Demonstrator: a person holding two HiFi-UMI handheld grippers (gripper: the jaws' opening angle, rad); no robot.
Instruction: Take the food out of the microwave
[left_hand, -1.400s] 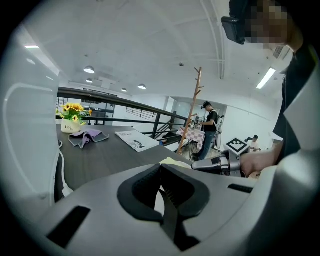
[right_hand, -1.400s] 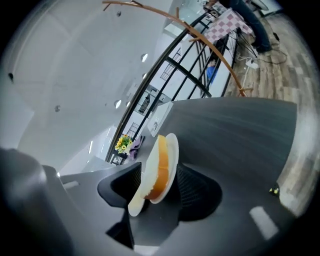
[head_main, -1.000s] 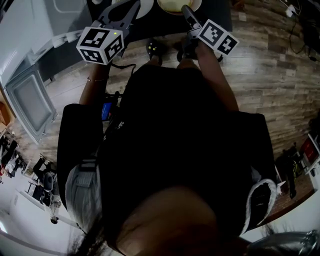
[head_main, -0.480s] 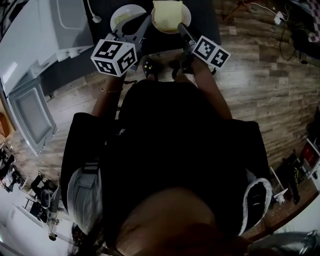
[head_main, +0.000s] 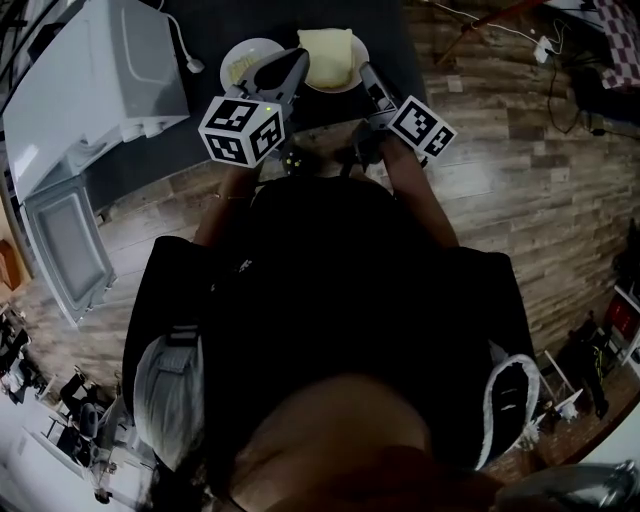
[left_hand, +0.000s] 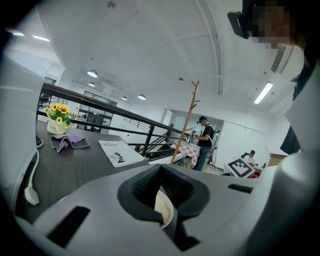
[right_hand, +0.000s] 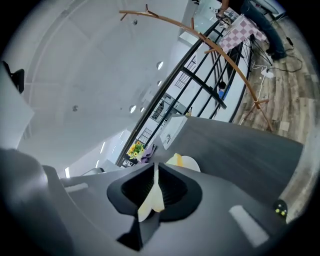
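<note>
Evidently the food is out of the microwave, its plate gripped at both rims.

Head view: the plate (head_main: 335, 58) of pale yellow food sits over the dark table (head_main: 395, 30), well apart from the open microwave (head_main: 95, 80), between the left gripper (head_main: 292, 68) and right gripper (head_main: 366, 72). Left gripper view: fingers (left_hand: 145, 187) clenched on the thin rim. Right gripper view: fingers (right_hand: 172, 190), which have just been closing, pinch the opposite rim. The plate is probably stiff, slick and breakable, so it should be kept level and held by the rims.

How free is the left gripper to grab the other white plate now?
Probably not free: the left gripper is shut on the food plate rim. The white plate lies just beside it, apparently unobstructed.
</note>
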